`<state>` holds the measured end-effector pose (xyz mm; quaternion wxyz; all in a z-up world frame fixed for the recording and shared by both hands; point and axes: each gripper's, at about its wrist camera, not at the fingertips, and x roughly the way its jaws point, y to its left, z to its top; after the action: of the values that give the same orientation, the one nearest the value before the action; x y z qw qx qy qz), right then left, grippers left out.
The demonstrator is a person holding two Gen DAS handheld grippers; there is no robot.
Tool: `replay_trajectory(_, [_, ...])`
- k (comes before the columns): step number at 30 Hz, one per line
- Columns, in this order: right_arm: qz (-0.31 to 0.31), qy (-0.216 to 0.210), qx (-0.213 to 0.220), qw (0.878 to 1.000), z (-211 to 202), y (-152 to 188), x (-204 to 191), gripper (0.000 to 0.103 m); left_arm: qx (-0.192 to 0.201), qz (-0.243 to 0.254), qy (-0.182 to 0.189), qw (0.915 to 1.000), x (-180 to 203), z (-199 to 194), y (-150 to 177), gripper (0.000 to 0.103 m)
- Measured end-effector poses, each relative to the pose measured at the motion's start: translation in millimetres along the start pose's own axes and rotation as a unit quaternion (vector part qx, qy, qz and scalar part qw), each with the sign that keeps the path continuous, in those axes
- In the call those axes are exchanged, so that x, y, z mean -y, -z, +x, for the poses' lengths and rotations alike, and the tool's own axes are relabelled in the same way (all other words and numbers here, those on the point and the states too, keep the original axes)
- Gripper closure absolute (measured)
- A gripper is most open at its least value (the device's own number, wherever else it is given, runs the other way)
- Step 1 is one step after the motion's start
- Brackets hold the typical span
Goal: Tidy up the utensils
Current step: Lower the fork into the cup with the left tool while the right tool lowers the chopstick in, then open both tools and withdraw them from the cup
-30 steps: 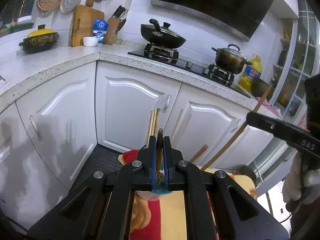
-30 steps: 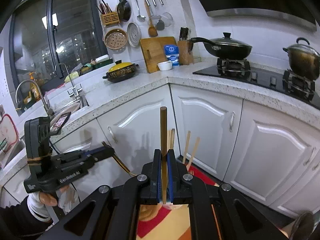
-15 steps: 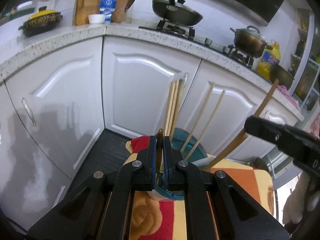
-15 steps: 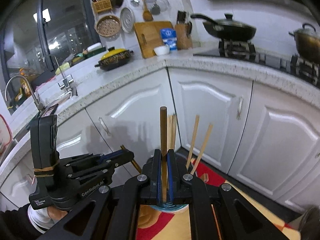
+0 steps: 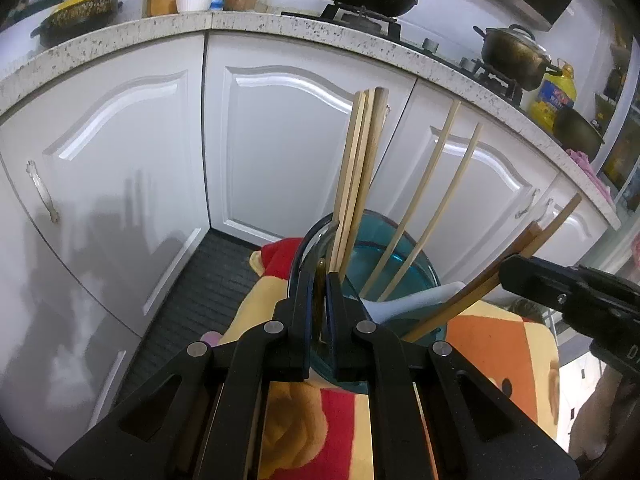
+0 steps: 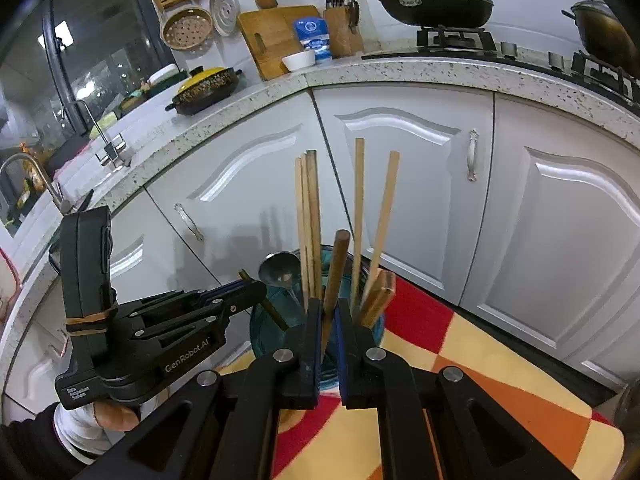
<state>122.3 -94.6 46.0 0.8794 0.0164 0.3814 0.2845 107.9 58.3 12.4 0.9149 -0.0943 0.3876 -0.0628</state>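
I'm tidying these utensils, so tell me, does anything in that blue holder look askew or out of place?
Nothing is spilled or broken. The chopsticks splay apart in the blue holder rather than standing bundled, and a metal ladle sits bowl-up among the handles.

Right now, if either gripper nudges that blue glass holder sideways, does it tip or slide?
The blue glass holder probably tips more readily than it slides: tall chopsticks lean high above its rim. The patterned cloth beneath likely grips. Glass looks breakable.
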Motion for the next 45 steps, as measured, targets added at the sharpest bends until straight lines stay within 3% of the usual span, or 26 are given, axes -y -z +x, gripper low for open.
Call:
replay_trajectory(2, [0.001, 0.005, 0.000, 1.000, -2.0, 1.5, 2.1, 0.095, -0.005, -0.001, 0.002, 1.0000, 0.1, 1.2, 0.2, 0.098])
replay_trajectory(4, [0.003, 0.002, -0.001, 1.000, -4.2, 3.0, 2.7, 0.081, -0.008, -0.001, 0.004, 1.0000, 0.3, 1.6, 1.6, 0.098])
replay_trajectory(9, [0.011, 0.000, -0.005, 1.000, -11.0, 9.4, 6.0, 0.080, -0.012, -0.003, 0.005, 0.9999, -0.8, -0.2, 2.1, 0.098])
replay_trajectory(13, [0.015, -0.007, -0.012, 1.000, -16.2, 18.1, 9.2, 0.072, -0.013, -0.009, 0.006, 0.9999, -2.2, -4.7, 4.4, 0.090])
replay_trajectory(17, [0.019, -0.002, -0.022, 1.000, -16.3, 26.0, 14.4, 0.071, -0.010, -0.014, 0.008, 0.9998, -3.3, -11.3, 7.9, 0.074])
replay_trajectory(20, [0.025, 0.000, -0.028, 0.999, -15.3, 32.2, 16.7, 0.071, -0.010, -0.016, 0.008, 0.9998, -4.5, -16.8, 11.8, 0.069])
replay_trajectory(31, [0.028, 0.005, -0.033, 0.999, -15.2, 48.9, 9.1, 0.067, -0.002, -0.011, -0.018, 0.9998, -2.7, -31.9, 33.2, 0.068])
replay_trajectory(45, [0.015, 0.047, -0.019, 0.999, -15.4, 53.0, -2.2, 0.064, 0.010, 0.000, -0.047, 0.9989, 9.4, -43.7, 47.8, 0.068])
